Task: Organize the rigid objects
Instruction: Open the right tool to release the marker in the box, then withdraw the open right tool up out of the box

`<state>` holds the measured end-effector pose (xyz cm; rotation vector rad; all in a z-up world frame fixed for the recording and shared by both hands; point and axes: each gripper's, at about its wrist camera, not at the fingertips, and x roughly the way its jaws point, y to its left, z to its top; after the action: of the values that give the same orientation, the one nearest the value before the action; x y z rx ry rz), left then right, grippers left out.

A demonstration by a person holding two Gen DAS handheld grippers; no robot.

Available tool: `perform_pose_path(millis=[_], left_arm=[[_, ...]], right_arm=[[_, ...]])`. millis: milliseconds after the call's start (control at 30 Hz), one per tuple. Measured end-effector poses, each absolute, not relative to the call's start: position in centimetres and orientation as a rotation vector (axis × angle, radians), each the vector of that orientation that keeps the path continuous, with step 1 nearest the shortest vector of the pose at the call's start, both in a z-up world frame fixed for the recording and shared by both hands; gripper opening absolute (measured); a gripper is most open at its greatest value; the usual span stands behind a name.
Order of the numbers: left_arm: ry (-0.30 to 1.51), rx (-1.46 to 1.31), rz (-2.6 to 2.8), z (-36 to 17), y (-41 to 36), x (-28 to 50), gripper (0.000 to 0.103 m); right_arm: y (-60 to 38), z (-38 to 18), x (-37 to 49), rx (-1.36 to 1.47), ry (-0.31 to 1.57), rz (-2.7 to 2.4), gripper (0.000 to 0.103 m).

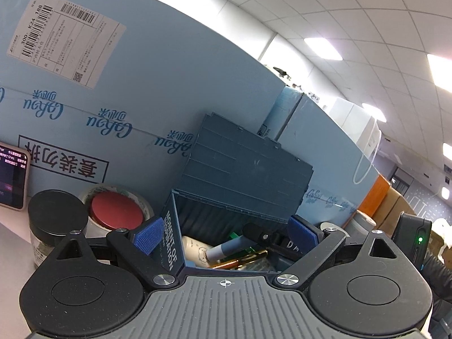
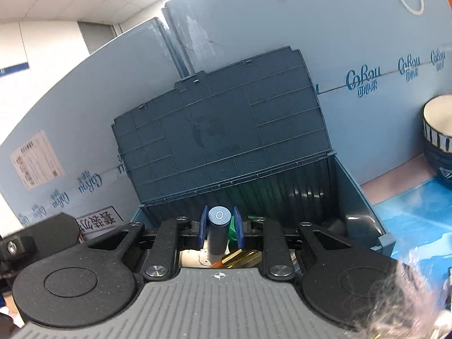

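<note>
A dark blue storage box stands with its lid swung up against a pale blue carton. Inside lie a cream tube, a grey-blue tube and a gold pen. My left gripper hovers open at the box's near rim, holding nothing. In the right wrist view my right gripper reaches into the box below the lid. Its blue pads flank the grey-blue tube, with a thin gap on the right side. The tube's lower end rests among the items by the gold pen.
Left of the box stand a black-lidded jar, a tape roll with a red disc and a phone. The pale blue carton walls off the back. At the right are a striped bowl and a blue plastic sheet.
</note>
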<state>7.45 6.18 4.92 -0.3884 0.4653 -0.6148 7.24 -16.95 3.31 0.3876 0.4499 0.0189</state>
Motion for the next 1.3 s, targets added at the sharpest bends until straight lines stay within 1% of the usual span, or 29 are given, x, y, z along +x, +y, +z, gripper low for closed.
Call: perform_pose_path(millis=[67, 133, 167, 200, 267, 333, 367, 400, 500, 533, 567, 633, 767, 867, 1000, 1067, 1200, 1300], left_arm=[[0.461, -0.39, -0.618, 5.0, 6.2, 7.4, 0.096], [0.453, -0.393, -0.62, 5.1, 6.3, 7.4, 0.096], [0.449, -0.395, -0.62, 5.1, 6.3, 7.3, 0.096], [0.447, -0.397, -0.62, 5.1, 6.4, 7.3, 0.096], [0.436, -0.407, -0.616, 5.2, 6.5, 7.2, 0.096], [0.425, -0.42, -0.614, 5.2, 6.7, 7.1, 0.096], [0.418, -0.427, -0.612, 5.3, 6.8, 7.0, 0.096], [0.411, -0.432, -0.612, 5.3, 6.8, 6.9, 0.096], [0.394, -0.428, -0.617, 5.6, 6.7, 6.6, 0.096], [0.389, -0.421, -0.617, 5.6, 6.6, 6.5, 0.096], [0.386, -0.414, -0.617, 5.7, 6.4, 6.4, 0.096], [0.377, -0.404, -0.619, 5.9, 6.2, 6.2, 0.096], [0.367, -0.392, -0.631, 6.1, 5.7, 5.7, 0.096], [0.353, -0.396, -0.639, 6.3, 5.1, 4.9, 0.096], [0.297, -0.409, -0.647, 6.5, 3.9, 3.0, 0.097], [0.257, -0.405, -0.625, 6.4, 3.5, 1.9, 0.103], [0.207, -0.34, -0.628, 6.0, 2.8, 0.2, 0.103], [0.175, -0.323, -0.614, 5.5, 2.7, -0.7, 0.103]], right_arm=[[-16.5, 3.3, 7.1, 0.35, 0.444, 0.002, 0.024], [-16.2, 3.3, 6.8, 0.309, 0.431, -0.024, 0.032], [-16.0, 3.3, 6.6, 0.294, 0.421, -0.035, 0.039], [-16.0, 3.2, 6.5, 0.285, 0.412, -0.045, 0.043], [-16.0, 3.1, 6.2, 0.278, 0.404, -0.058, 0.047], [-16.0, 3.0, 5.7, 0.269, 0.368, -0.085, 0.057], [-16.1, 3.0, 5.0, 0.27, 0.338, -0.101, 0.067], [-16.1, 3.0, 4.8, 0.271, 0.311, -0.109, 0.074], [-16.6, 3.3, 3.8, 0.281, 0.257, -0.118, 0.076], [-16.8, 3.5, 3.4, 0.288, 0.237, -0.129, 0.078], [-17.0, 3.8, 3.2, 0.292, 0.221, -0.14, 0.083], [-17.4, 4.2, 2.9, 0.296, 0.2, -0.149, 0.085], [-17.9, 4.7, 2.0, 0.291, 0.2, -0.147, 0.092], [-18.2, 4.9, 1.3, 0.288, 0.195, -0.147, 0.094], [-18.4, 4.9, -0.3, 0.272, 0.16, -0.17, 0.101], [-18.5, 5.0, -1.3, 0.25, 0.135, -0.186, 0.103], [-19.0, 4.9, -3.4, 0.201, 0.069, -0.222, 0.103], [-19.8, 4.5, -4.6, 0.213, 0.058, -0.193, 0.103]])
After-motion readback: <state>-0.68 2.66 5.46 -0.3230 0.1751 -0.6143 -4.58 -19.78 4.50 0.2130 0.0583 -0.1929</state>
